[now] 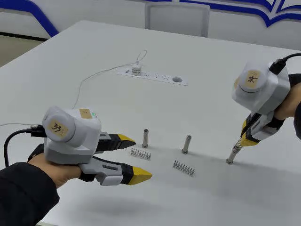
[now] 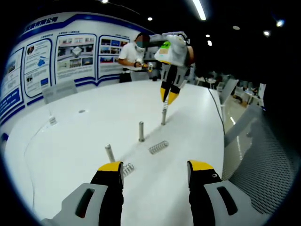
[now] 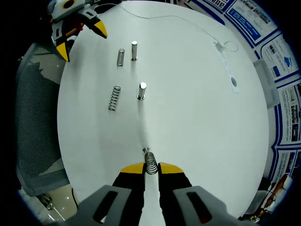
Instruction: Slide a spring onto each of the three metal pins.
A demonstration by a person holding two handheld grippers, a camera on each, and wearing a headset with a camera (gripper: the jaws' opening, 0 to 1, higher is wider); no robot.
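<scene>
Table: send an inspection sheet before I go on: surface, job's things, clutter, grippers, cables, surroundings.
Surface: white table, bare and clean.
Job's things: left pin, middle pin and right pin standing; left spring and middle spring lying flat; third spring at the right pin's top.
Clutter: socket strip with a plug.
Grippers: left gripper open, near the left spring; right gripper shut on the third spring.
Cables: white wire from the plug; black cable on the left gripper.
Surroundings: chair, wall boards.

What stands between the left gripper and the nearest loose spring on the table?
Nothing visible does. The left gripper is open, and the nearest spring lies on the table just ahead of its fingers, beside a pin.
</scene>
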